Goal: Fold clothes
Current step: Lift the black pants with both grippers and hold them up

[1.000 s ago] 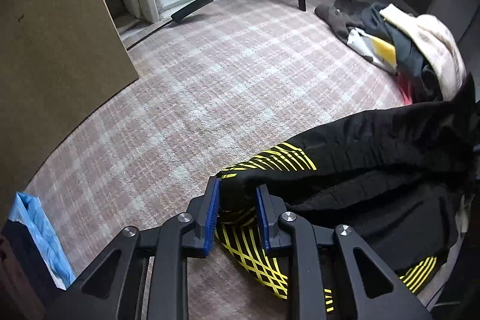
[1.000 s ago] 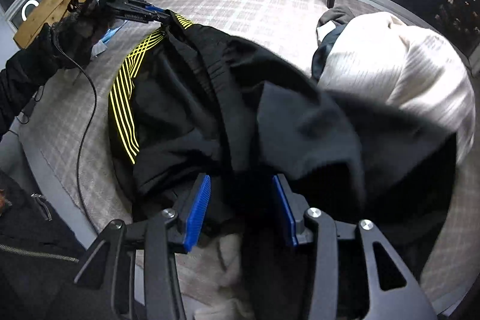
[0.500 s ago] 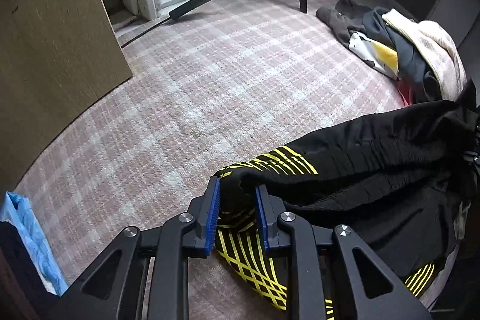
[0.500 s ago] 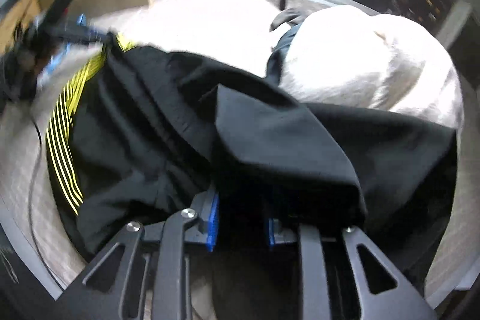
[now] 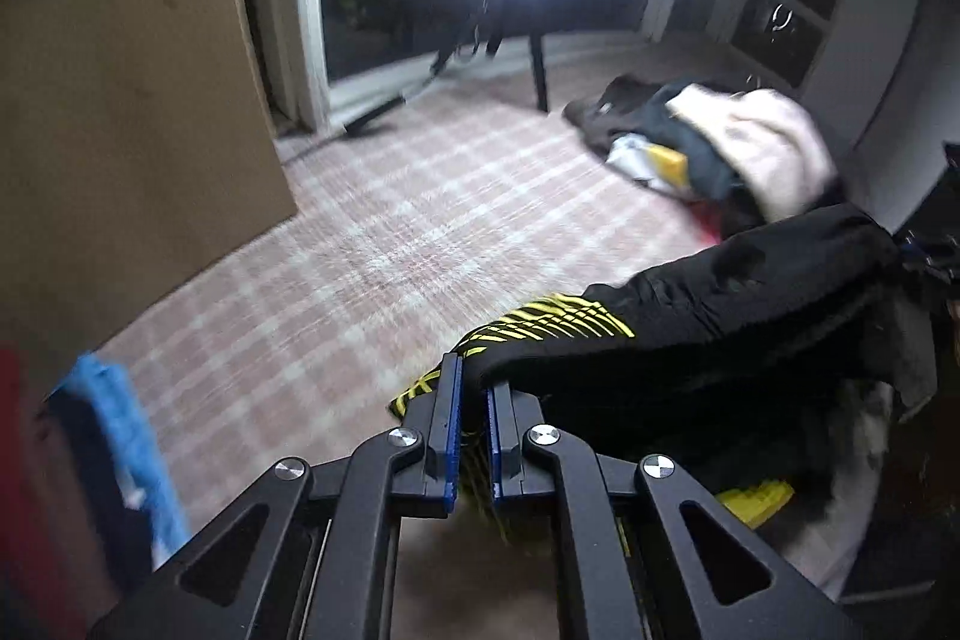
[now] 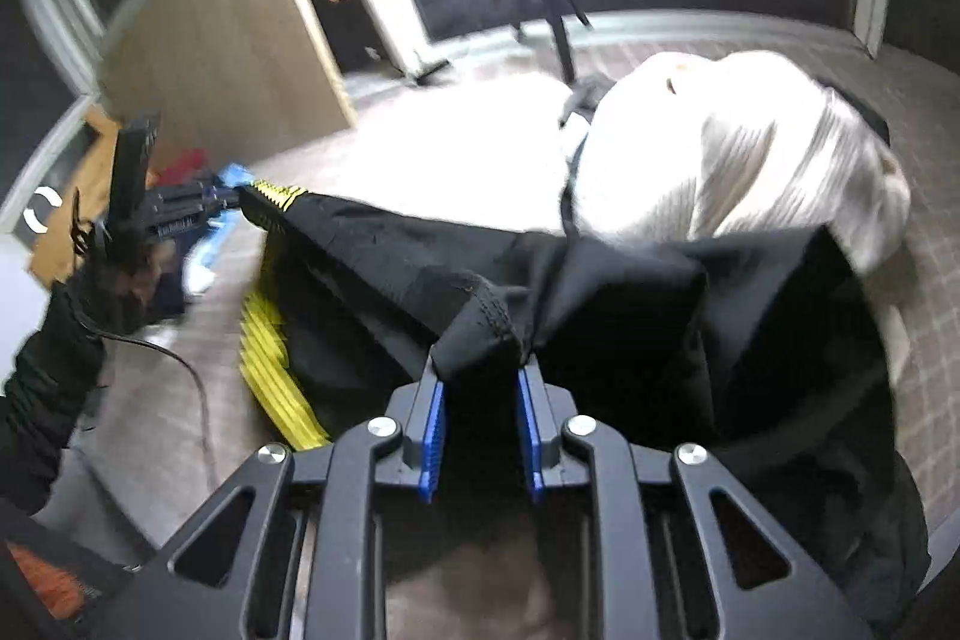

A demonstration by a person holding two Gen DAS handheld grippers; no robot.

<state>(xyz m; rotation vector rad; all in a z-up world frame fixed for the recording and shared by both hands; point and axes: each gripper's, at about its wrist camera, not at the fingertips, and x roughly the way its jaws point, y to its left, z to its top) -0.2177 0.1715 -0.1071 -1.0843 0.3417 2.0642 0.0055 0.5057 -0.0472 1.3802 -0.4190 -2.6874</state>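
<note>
Both tongs, left (image 5: 471, 391) and right (image 6: 480, 379), stay clenched on the black garment (image 5: 708, 334). Since a second ago they have risen, lifting it taut above the rug (image 5: 372, 256): ready for spreading.

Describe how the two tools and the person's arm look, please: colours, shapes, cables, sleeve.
The left tool and the right tool are matte black, with angular linkage arms, triangular cut-outs and silver round pivot screws. Their fingers carry ribbed blue pads. In the right wrist view, the person's left hand wears a black glove and a black sleeve; a thin black cable hangs beside it.
</note>
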